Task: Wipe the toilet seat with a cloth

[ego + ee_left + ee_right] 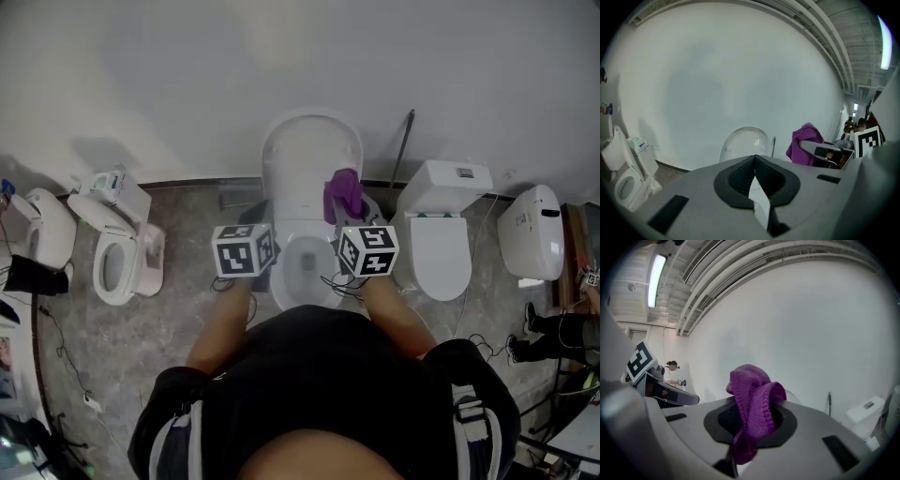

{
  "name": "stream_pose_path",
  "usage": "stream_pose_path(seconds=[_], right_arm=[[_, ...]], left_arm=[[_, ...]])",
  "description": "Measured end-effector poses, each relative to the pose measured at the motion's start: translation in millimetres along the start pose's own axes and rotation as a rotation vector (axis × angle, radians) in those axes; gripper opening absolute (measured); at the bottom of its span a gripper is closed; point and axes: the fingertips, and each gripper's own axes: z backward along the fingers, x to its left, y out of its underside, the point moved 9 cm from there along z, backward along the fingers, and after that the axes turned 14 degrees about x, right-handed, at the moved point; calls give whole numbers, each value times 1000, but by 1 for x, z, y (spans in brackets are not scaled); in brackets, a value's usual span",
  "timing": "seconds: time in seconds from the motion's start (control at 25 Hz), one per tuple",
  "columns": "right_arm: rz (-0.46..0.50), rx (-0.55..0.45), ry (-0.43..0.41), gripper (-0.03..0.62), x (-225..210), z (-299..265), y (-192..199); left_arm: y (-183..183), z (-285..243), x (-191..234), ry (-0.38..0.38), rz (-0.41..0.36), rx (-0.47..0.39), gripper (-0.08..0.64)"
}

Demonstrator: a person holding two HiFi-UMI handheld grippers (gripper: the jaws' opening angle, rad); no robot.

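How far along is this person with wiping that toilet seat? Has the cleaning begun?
Done: the purple cloth is picked up, pinched in the right hand-held gripper, and the lid stands raised. In hand: the cloth is held above the bowl, apparently not on the seat. The left hand-held gripper is shut and empty. Left: seemingly all the wiping; nothing shows any part cleaned.

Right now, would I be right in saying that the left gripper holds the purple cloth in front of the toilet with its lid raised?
Not quite: the right gripper, not the left gripper, holds the purple cloth, pinched between its jaws in the right gripper view. The toilet lid is raised, as you said.
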Motion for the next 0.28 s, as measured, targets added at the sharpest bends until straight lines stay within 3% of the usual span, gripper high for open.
stream_pose_path(seconds=[0.28], right_arm=[[-2, 4, -2, 54, 6, -2, -2]], left_arm=[[-1, 4, 3, 1, -4, 1, 8]])
